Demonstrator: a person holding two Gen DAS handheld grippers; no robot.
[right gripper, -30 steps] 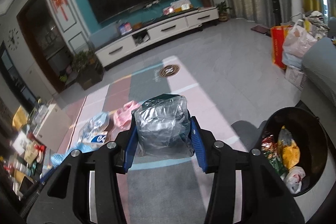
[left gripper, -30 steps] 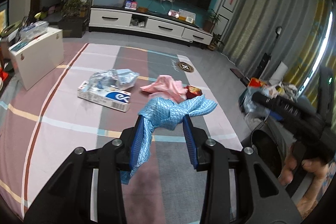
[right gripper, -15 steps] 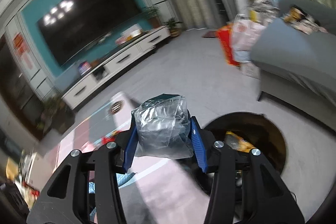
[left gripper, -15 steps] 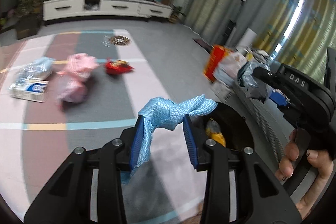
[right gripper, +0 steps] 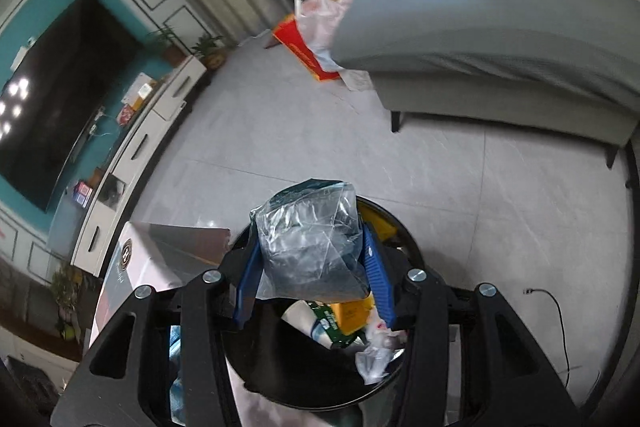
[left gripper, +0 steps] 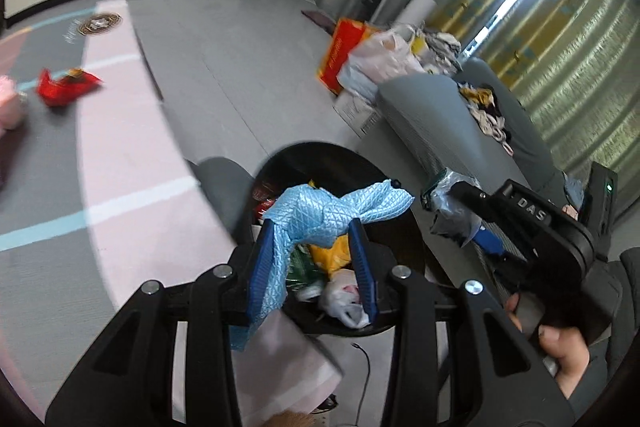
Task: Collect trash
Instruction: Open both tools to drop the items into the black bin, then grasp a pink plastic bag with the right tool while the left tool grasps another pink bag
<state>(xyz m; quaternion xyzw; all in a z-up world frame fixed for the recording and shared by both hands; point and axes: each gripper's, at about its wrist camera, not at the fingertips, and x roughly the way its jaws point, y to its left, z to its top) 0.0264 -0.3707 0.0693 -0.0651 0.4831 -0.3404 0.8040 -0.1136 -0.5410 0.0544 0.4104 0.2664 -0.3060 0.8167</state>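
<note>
- Left gripper [left gripper: 316, 247] is clamped on a blue quilted cloth [left gripper: 320, 217]. The cloth bunches up between the blue fingers [left gripper: 262, 267], and one end trails down past the left finger.
- It's held right above the bin [left gripper: 400, 223], a round black one sitting on the grey floor [left gripper: 240, 67], so the cloth hangs over the open mouth.
- Right gripper [right gripper: 310, 267] is squeezed shut on a crumpled clear bag [right gripper: 308, 243]. The bag pokes up out of the jaws and sags a bit below them.
- That one's over the bin [right gripper: 280, 379] too, closer to the far side of the rim.
- In the left view the right gripper [left gripper: 452, 203] is just right of the bin with the bag [left gripper: 448, 203] at its tip, and a bare hand [left gripper: 560, 355] wraps the handle.
- Inside the bin there's already a pile: yellow wrapper [right gripper: 352, 311], a green and white pack [right gripper: 332, 323], and some scrunched white plastic [right gripper: 376, 355].
- Still out on the mat [left gripper: 120, 155] left of the bin: a red wrapper [left gripper: 66, 85], well away from it, plus something pink [left gripper: 10, 103] at the very edge of view.
- Grey sofa [right gripper: 500, 39] sits beyond the bin, with clothes heaped on it.
- A red bag [right gripper: 308, 51] and a white plastic bag [right gripper: 324, 11] sit at the sofa's end, further from the bin.
- TV stand [right gripper: 136, 155] runs along the wall off to the bin's left, with the TV [right gripper: 60, 95] above it.
- A thin black cable [right gripper: 556, 319] lies on the floor right of the bin.
</note>
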